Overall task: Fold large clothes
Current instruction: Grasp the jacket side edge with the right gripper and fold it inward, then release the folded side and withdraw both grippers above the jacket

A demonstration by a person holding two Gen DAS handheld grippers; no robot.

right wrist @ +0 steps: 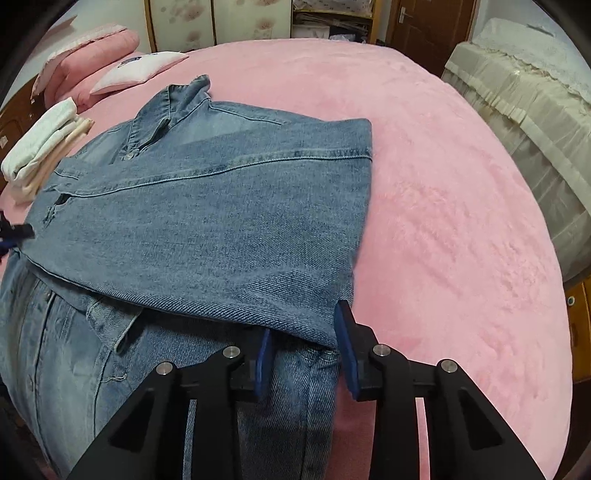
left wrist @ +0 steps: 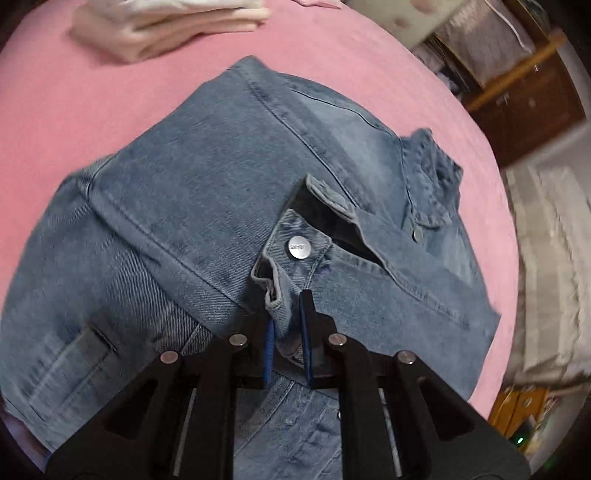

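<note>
A blue denim jacket [left wrist: 207, 192] lies partly folded on the pink bed, collar at the far end [right wrist: 184, 92]. My left gripper [left wrist: 286, 314] is shut on the jacket's sleeve cuff [left wrist: 295, 247], which carries a silver button, over the jacket's middle. My right gripper [right wrist: 306, 328] is part open, its blue pads on either side of the folded jacket's near right corner [right wrist: 314, 317]. The left gripper's tip shows at the left edge of the right wrist view [right wrist: 14, 232].
A folded stack of white and cream clothes [right wrist: 44, 147] lies beside the jacket's collar end; it also shows in the left wrist view [left wrist: 166, 26]. Pink and white pillows [right wrist: 110, 62] are at the bed's head. A covered cabinet [right wrist: 524, 110] stands right of the bed.
</note>
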